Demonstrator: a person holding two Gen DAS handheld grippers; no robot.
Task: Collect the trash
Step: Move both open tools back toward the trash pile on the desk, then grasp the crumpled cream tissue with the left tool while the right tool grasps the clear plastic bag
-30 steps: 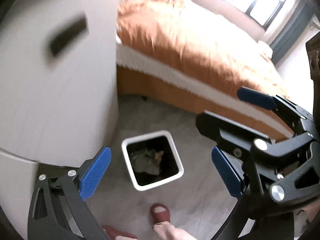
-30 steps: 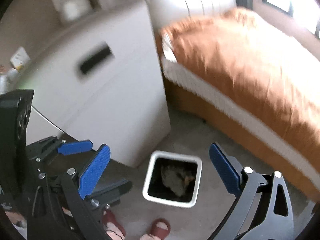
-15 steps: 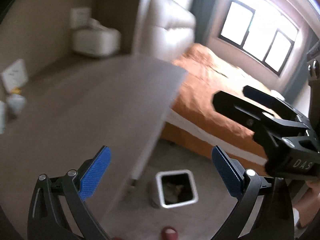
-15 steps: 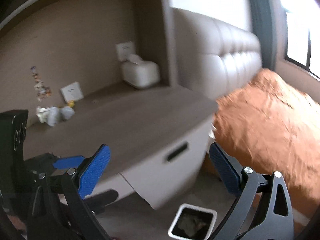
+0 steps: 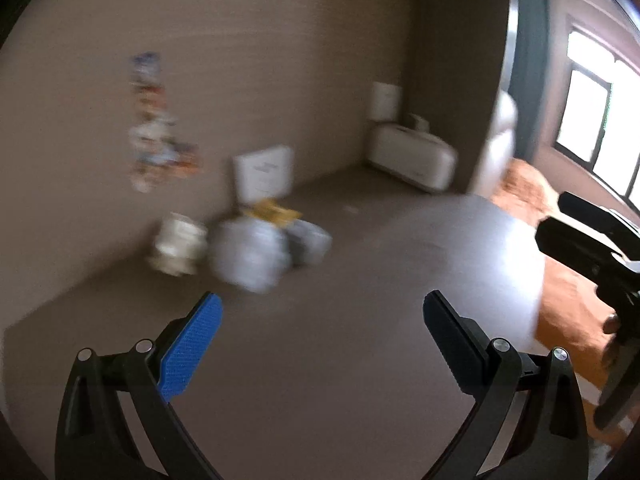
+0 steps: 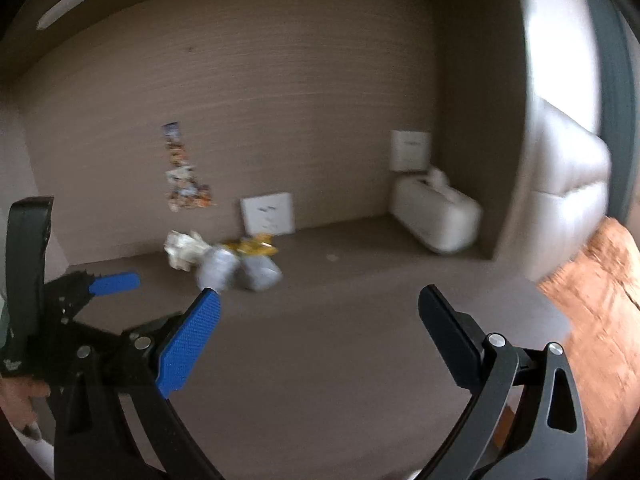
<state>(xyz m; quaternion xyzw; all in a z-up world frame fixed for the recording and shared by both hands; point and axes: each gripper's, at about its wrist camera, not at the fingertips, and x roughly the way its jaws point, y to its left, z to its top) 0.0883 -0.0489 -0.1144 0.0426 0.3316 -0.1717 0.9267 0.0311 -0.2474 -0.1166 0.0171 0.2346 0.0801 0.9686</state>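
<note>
A blurred heap of trash lies on the brown cabinet top [image 5: 340,344] near the back wall: a crumpled white wad [image 5: 178,248] [image 6: 182,249], grey-white crumpled pieces [image 5: 252,258] [image 6: 240,270] and a yellow wrapper [image 5: 272,210] [image 6: 254,247]. My left gripper [image 5: 322,320] is open with nothing between its fingers, a short way in front of the heap. My right gripper [image 6: 320,316] is open and empty too, farther back from the heap. The left gripper shows at the left of the right wrist view, the right gripper at the right edge of the left wrist view.
A white tissue box [image 5: 414,158] [image 6: 436,214] stands in the back right corner. White wall plates [image 5: 264,174] [image 6: 268,214] and a strip of stickers [image 6: 184,172] are on the wall. An orange bedspread [image 6: 600,308] lies to the right, beside a padded headboard [image 6: 568,184].
Both views swung up from the white bin on the floor to the cabinet top and the trash heap. The bin is out of sight. Both grippers stayed open.
</note>
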